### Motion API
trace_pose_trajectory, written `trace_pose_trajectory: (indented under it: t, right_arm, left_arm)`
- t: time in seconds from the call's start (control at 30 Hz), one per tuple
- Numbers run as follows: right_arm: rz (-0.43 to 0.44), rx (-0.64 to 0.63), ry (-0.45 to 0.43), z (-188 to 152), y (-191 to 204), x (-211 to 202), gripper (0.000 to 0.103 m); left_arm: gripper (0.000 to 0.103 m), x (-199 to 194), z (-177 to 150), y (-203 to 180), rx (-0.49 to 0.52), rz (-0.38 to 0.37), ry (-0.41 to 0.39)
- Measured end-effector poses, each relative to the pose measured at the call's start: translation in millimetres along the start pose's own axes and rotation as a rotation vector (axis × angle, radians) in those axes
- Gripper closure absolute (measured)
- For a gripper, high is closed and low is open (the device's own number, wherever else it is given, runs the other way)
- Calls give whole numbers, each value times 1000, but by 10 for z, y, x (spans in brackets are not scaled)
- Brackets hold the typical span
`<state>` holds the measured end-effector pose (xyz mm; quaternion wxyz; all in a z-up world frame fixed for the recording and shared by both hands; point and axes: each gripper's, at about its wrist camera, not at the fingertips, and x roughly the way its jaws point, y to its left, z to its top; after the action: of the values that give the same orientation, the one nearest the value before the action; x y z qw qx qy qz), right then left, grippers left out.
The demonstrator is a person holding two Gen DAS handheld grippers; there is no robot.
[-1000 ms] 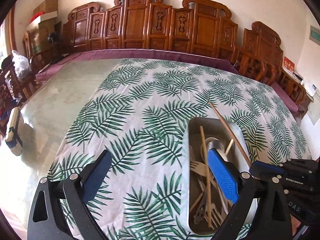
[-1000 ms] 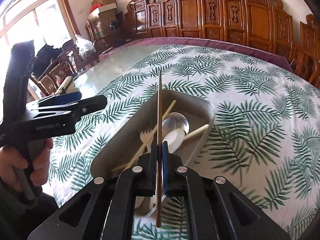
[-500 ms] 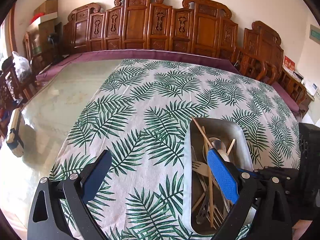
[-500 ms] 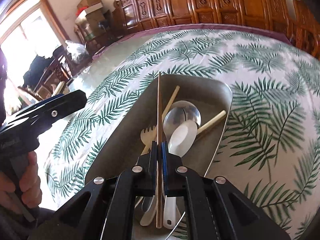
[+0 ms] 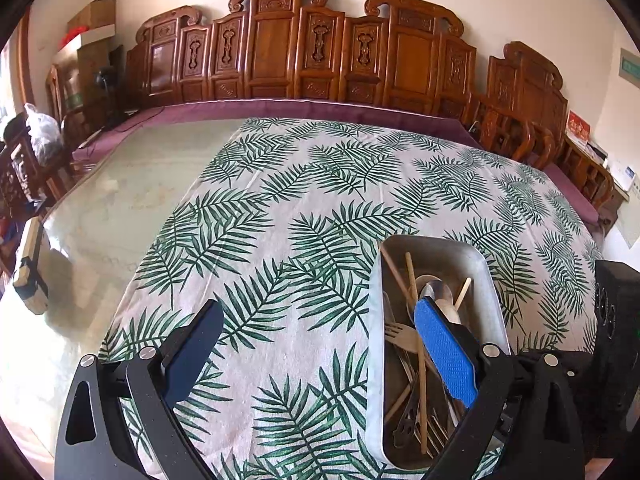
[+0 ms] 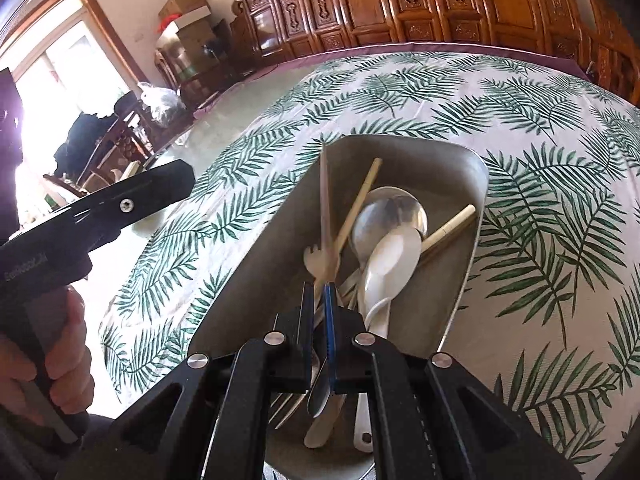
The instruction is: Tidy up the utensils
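Observation:
A metal tray (image 5: 374, 320) (image 6: 260, 260) on the palm-leaf cloth holds wooden chopsticks, a wooden fork (image 6: 314, 258), a steel spoon (image 6: 390, 212), a white spoon (image 6: 394, 264) and metal forks (image 5: 400, 336). My right gripper (image 6: 319, 286) hangs over the tray's near end. Its jaws are opening, with a narrow gap between them. A brown chopstick (image 6: 325, 200) (image 5: 394, 270) lies blurred and tilted in that gap, its far tip at the tray's left rim. My left gripper (image 5: 318, 308) (image 6: 120, 204) stands wide open over the cloth, left of the tray, holding nothing.
Bare glass tabletop (image 5: 120, 208) lies left of the cloth, with a wooden block (image 5: 30, 268) at its left edge. Carved wooden chairs (image 5: 320, 52) line the far side. A hand (image 6: 60, 352) grips the left gripper's handle.
My right gripper has come down over the tray with the chopstick. The chopstick has gone from upright in the grip to leaning into the tray. The left gripper stayed put.

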<state>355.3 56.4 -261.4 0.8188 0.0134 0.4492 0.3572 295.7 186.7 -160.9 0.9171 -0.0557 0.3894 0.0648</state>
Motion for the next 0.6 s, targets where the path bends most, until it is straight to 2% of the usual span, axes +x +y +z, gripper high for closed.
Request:
trace_pose_trajectory:
  t: [0.2, 0.6]
  right_arm:
    - [-31, -38, -48, 0, -26, -145, 94]
    - [-128, -95, -146, -34, -138, -778, 94]
  left_arm:
    - [10, -7, -6, 11, 1, -1, -1]
    - [10, -53, -56, -66, 7, -13, -19]
